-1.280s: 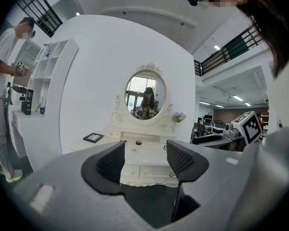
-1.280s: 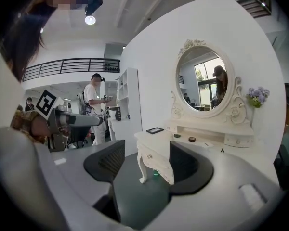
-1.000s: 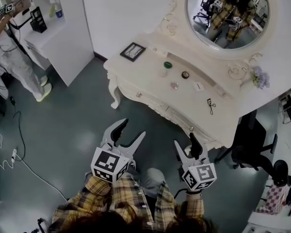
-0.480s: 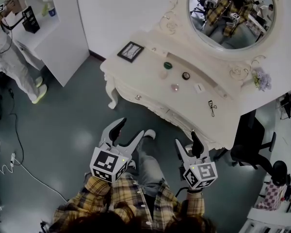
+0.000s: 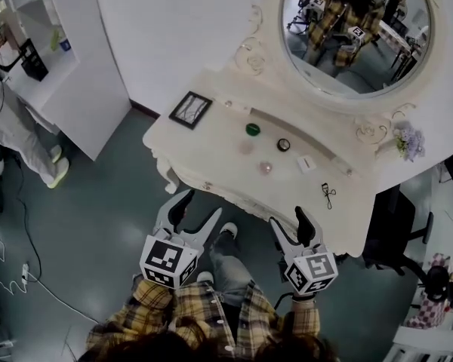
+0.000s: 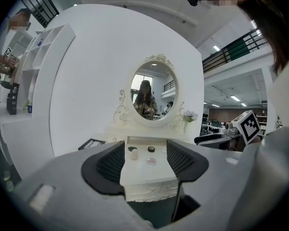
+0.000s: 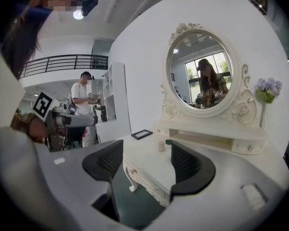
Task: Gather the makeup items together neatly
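Observation:
Makeup items lie spread on a cream dressing table (image 5: 211, 168): a green jar (image 5: 252, 129), a black round compact (image 5: 284, 144), a pale pink bottle (image 5: 246, 148), a pink round piece (image 5: 265, 167), a small white box (image 5: 306, 163) and an eyelash curler (image 5: 328, 194). My left gripper (image 5: 200, 208) is open and empty, just short of the table's front edge. In its own view the jar (image 6: 133, 148), compact (image 6: 151, 149) and bottle (image 6: 134, 154) lie beyond the left gripper (image 6: 144, 162). My right gripper (image 5: 288, 221) is open; its jaws have just been opening, nothing between them. The right gripper view shows the bottle (image 7: 161, 146) ahead.
A black picture frame (image 5: 190, 109) lies at the table's left corner. An oval mirror (image 5: 355, 29) and a flower vase (image 5: 409, 140) stand at the back. A white shelf unit (image 5: 68, 74) and a person (image 5: 7, 119) are at left, an office chair (image 5: 396, 232) at right.
Both grippers have moved forward toward the dressing table, which now lies much closer to them. Neither holds anything.

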`<state>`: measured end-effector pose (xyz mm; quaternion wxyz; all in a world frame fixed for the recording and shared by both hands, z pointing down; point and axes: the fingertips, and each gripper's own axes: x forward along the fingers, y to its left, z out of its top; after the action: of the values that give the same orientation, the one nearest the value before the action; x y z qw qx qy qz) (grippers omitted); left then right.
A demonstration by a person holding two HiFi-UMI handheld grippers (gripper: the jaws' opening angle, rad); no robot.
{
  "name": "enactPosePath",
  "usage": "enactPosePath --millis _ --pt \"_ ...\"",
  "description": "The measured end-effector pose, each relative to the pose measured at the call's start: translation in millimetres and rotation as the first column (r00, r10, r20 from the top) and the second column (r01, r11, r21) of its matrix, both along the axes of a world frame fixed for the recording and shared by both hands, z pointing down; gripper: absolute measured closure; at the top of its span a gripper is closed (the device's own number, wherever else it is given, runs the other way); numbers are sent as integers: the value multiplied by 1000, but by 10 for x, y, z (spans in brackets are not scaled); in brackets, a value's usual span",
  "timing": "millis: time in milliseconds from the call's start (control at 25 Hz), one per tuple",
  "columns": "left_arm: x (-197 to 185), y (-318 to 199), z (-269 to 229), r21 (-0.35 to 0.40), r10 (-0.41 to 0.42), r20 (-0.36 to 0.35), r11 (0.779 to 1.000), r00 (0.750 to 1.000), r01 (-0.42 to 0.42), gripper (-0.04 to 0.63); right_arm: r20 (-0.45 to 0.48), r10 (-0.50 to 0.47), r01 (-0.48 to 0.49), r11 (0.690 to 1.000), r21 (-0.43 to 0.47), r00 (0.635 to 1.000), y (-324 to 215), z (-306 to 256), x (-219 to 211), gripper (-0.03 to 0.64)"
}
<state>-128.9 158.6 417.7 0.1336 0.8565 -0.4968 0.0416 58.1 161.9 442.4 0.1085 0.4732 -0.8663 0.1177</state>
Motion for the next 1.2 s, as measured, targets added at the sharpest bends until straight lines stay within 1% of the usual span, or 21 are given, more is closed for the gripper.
enactPosePath --millis 280,560,680,960,1200 --pt "155 -883 -151 9 11 -3 1000 1000 -11 331 -10 7 -7 1000 -2 1000 -844 -110 130 328" --pt "619 -1708 -271 63 82 -8 995 997 -81 331 -18 53 -52 998 40 998 -1493 -209 490 327" --pt "843 -1920 -258 65 128 -2 990 992 -128 331 -14 93 -92 995 46 996 -1620 -199 675 327" --pt "1248 -2150 -129 24 241 17 970 970 -242 331 5 204 -204 978 31 979 -1657 -153 1038 328" --pt "1429 -2280 -105 10 314 24 949 949 -314 331 7 284 -284 959 20 959 -1653 -142 1205 328"
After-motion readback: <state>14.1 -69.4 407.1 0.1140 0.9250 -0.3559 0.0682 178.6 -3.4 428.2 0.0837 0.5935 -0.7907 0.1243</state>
